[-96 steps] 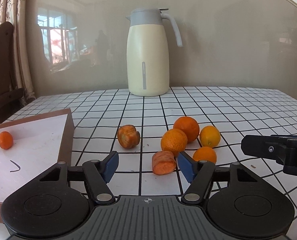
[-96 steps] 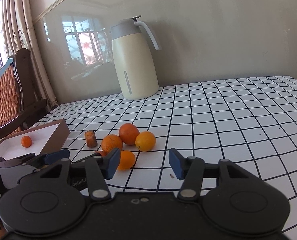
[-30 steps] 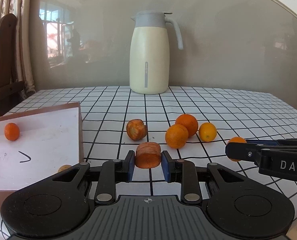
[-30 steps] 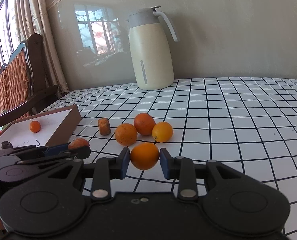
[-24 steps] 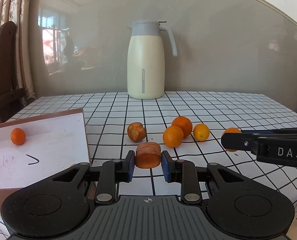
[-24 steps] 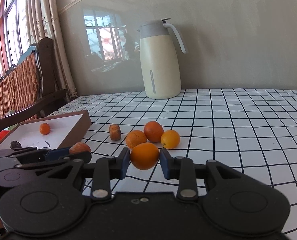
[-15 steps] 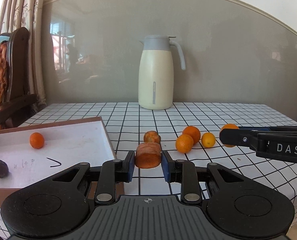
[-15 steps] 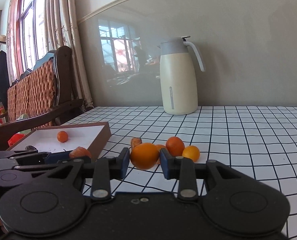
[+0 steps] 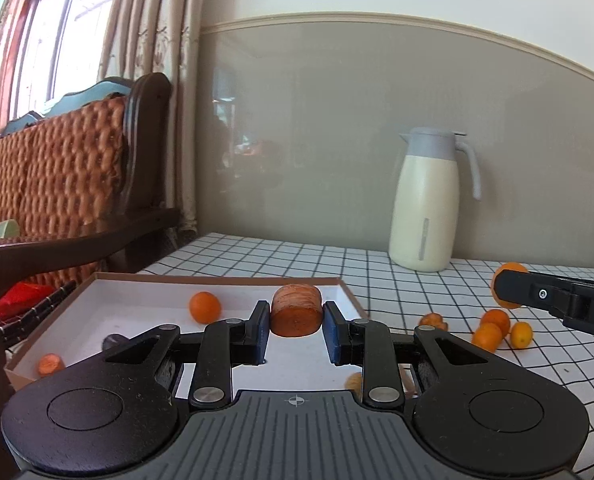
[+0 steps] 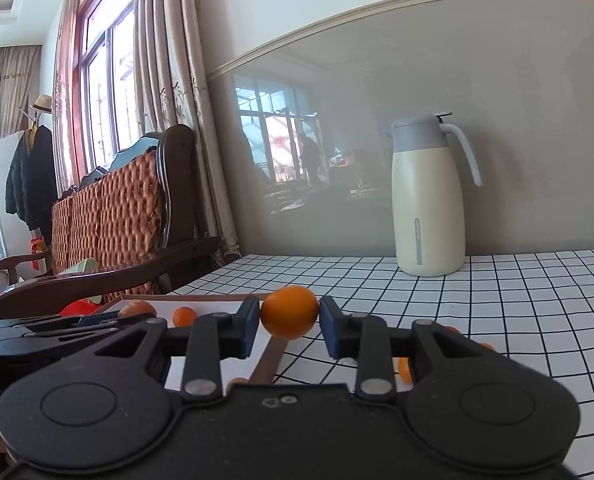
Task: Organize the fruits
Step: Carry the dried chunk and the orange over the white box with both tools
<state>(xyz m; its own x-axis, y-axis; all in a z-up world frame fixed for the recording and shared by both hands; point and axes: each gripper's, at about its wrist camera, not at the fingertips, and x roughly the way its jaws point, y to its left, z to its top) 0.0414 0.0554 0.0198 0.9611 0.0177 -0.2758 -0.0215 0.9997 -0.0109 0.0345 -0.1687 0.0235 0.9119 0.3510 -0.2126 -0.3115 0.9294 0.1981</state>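
The left gripper (image 9: 296, 326) is closed on a carrot chunk (image 9: 296, 311); both blue pads press its sides, and the chunk is held clear above the white floor of the box (image 9: 225, 280). The box sits at the left edge of the checked table (image 9: 377, 280) and contains one small orange (image 9: 205, 307), a carrot piece (image 9: 50, 363) near its front left corner, and a dark item behind the left finger (too hidden to identify). The right gripper (image 10: 290, 324) is closed on an orange (image 10: 290, 312), gripped at its sides and held over the box's right rim. Three oranges (image 9: 497, 328) and another carrot piece (image 9: 433, 321) lie on the table right of the box. A cream jug (image 9: 427, 204) stands upright at the wall, well apart from the fruit.
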